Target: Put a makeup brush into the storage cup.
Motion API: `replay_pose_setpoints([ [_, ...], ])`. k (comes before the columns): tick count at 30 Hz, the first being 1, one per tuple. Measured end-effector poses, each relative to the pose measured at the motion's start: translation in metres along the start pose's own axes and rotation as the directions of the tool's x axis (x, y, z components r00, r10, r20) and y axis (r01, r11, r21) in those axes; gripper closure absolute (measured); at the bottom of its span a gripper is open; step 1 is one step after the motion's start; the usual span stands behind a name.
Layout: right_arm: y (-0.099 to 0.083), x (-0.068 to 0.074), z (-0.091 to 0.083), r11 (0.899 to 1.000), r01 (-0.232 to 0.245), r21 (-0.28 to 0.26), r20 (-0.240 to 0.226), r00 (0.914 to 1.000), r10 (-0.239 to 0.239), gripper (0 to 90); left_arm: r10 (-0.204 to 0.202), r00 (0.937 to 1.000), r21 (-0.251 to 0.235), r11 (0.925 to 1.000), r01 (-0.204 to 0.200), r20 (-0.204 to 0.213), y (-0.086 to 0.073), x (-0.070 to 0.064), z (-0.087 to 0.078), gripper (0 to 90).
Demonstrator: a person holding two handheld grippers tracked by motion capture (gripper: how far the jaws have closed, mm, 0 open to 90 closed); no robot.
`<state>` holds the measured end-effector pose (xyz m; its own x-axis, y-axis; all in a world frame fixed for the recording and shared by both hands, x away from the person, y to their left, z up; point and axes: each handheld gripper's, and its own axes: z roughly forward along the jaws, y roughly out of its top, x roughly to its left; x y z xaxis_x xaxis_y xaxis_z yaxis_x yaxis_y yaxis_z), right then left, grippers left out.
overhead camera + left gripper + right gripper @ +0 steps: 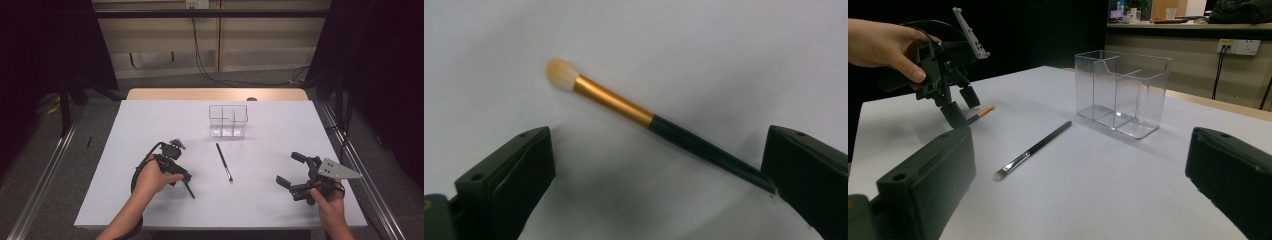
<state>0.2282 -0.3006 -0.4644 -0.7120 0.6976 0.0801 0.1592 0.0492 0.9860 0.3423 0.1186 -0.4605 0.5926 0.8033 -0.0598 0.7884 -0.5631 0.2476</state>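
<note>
Black jaws of the left gripper (659, 165) stand wide apart in its own view, low over the white table (724, 45). Between them lies a brush with a gold ferrule (614, 102), its pale round tuft up and left and its dark handle tip touching, or nearly touching, the right-hand jaw; contact cannot be settled. From the high view this same brush is just a dark stick (189, 189) slanting out beside the left hand (150, 177), its gold and tuft hidden under the gripper (181, 175).

Across the table, the right gripper (289, 170) is held by the right hand (327, 197), jaws spread wide and empty, the grey three-cornered plate (340, 170) on top. Its own view looks low across the surface: a second, slim black brush (1033, 150) with a flat silver-banded head lies between the two grippers, and beyond it stands a clear divided organizer (1120, 92), upright and empty. That low view shows its inner partitions plainly; from above they read as thin outlines (228, 120). Farther off there, the left gripper (960, 107) tilts down over the gold-ferruled brush (982, 111).
</note>
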Motion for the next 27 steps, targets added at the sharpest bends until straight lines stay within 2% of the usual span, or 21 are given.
replay_pose_setpoints([
  [3,0.000,0.000,0.000,1.000,-0.001,0.001,0.002,1.0000,0.001,0.0,0.029,0.9987,0.013,0.9995,-0.029,-0.041,0.000,-0.005,0.002,0.7],
  [8,0.000,-0.001,-0.001,1.000,0.000,0.001,0.005,1.0000,0.000,0.0,0.039,0.9987,0.007,0.9992,-0.039,-0.032,0.000,-0.009,-0.002,7.5],
  [11,0.000,-0.001,-0.001,1.000,0.000,0.001,0.004,1.0000,0.000,0.0,0.063,0.9978,0.006,0.9980,-0.063,-0.021,-0.002,-0.012,-0.006,18.8],
  [15,0.000,-0.001,0.000,1.000,0.002,0.003,0.004,1.0000,-0.002,0.0,0.061,0.9980,0.018,0.9980,-0.061,-0.016,-0.002,-0.015,-0.010,33.7],
  [18,0.000,-0.001,-0.001,1.000,0.001,0.001,0.006,1.0000,-0.001,0.0,0.070,0.9975,0.031,0.9971,-0.070,-0.012,-0.003,-0.017,-0.013,52.5],
  [20,0.000,-0.002,-0.001,1.000,0.001,0.001,0.006,1.0000,-0.001,0.0,0.067,0.9977,0.044,0.9968,-0.067,-0.008,-0.003,-0.018,-0.015,61.8],
  [22,0.000,-0.002,-0.001,1.000,0.002,0.002,0.008,1.0000,-0.002,0.0,0.061,0.9980,0.071,0.9955,-0.062,0.017,-0.002,-0.017,-0.016,78.0],
  [23,0.000,-0.002,0.000,1.000,0.003,0.003,0.009,1.0000,-0.003,0.0,0.058,0.9981,0.071,0.9957,-0.060,0.023,-0.003,-0.017,-0.015,83.1],
  [27,0.000,-0.001,0.000,1.000,0.003,0.005,0.009,1.0000,-0.003,0.0,0.047,0.9985,0.077,0.9958,-0.049,0.026,-0.002,-0.016,-0.015,83.2],
])
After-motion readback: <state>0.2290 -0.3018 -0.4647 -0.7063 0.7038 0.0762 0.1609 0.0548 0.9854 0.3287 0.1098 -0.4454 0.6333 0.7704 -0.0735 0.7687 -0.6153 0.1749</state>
